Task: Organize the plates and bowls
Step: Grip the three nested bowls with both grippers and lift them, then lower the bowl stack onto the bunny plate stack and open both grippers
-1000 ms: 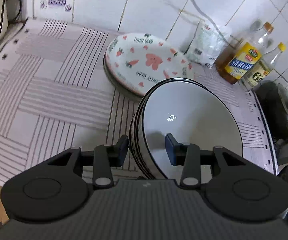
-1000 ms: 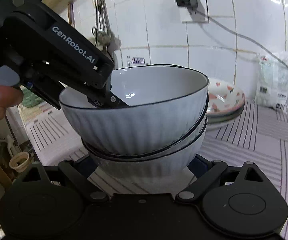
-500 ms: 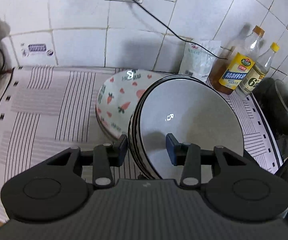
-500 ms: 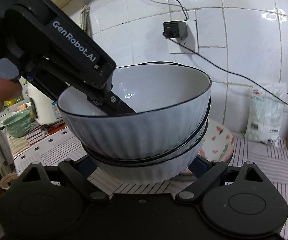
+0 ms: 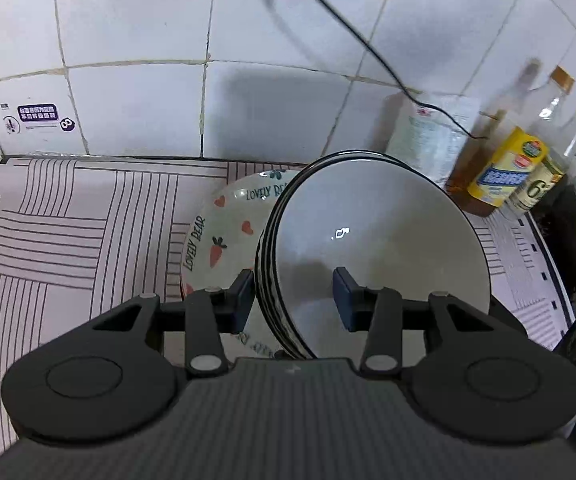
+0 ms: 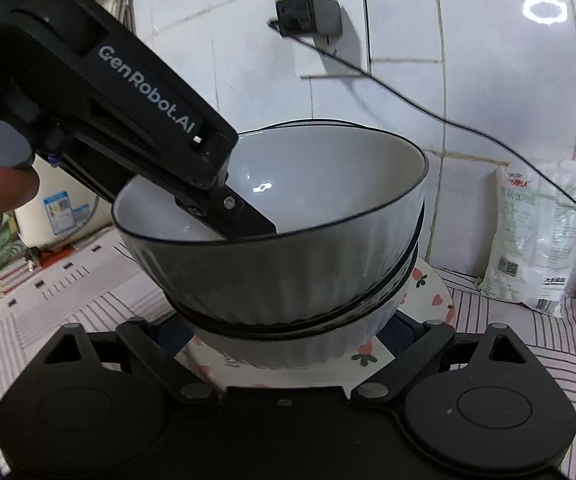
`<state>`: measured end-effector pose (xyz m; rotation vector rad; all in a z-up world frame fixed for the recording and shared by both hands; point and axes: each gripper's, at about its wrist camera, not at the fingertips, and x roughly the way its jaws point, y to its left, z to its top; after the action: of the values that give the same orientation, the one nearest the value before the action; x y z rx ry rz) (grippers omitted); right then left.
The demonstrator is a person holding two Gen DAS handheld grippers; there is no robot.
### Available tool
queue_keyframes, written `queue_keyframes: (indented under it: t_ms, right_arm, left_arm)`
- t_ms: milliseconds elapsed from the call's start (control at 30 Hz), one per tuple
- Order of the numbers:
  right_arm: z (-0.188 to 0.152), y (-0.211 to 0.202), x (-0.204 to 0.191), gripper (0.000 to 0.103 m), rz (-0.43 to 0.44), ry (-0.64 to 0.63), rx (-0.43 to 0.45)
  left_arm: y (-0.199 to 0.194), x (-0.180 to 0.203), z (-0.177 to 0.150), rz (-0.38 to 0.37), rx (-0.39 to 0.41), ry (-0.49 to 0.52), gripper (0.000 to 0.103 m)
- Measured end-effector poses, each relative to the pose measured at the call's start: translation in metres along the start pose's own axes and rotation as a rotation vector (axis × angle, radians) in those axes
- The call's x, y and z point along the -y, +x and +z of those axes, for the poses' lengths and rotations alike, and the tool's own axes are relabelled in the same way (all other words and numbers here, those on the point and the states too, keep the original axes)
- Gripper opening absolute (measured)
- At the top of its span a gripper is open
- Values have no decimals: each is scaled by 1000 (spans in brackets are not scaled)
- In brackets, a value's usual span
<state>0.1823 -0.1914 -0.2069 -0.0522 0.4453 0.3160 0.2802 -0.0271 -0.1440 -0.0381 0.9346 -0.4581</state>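
The stack of white bowls [image 6: 288, 256] is up in the air, right over the patterned plates [image 5: 224, 236] on the striped counter mat [image 5: 68, 232], close to the tiled wall. Bowls are white inside with a thin black rim and ribbed outer walls – at least two nested, maybe three, hard to count from these angles. The plates have carrots, hearts and "lovely bear" lettering.

The left gripper [image 5: 293, 294] is clenched on the stack's near rim, one finger outside the wall, the other inside the top bowl. The right gripper [image 6: 288, 326] cradles the bottom bowl low down; its pads are mostly hidden behind the bowl, so I honestly can't tell if they press or just sit beside it.

If the plan is to set the stack down on or next to the plates, I'd keep both hands moving together so the nested bowls don't slide, keep the stack level, lower slowly – and only let go of the rim once the base is fully seated.
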Motion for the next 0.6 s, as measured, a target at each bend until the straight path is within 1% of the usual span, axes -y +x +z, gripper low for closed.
queue_keyframes:
  t_ms: [100,333,500,600]
  right_arm:
    - [-1,14,4,97,-3,6,-19]
    - [-4,30,7,97,-16,1,-57]
    - [-5,35,10,97,-10,10,-76]
    - [-6,35,9,97,-8,16,-75]
  left_arm:
    - [12,-3,3,5,-7,-15,41]
    - [32,-4,5,17,-27,-19,40]
    - [35,-4,5,33,-43,-40,40]
    - [37,-5,5,42,-38,-44,41]
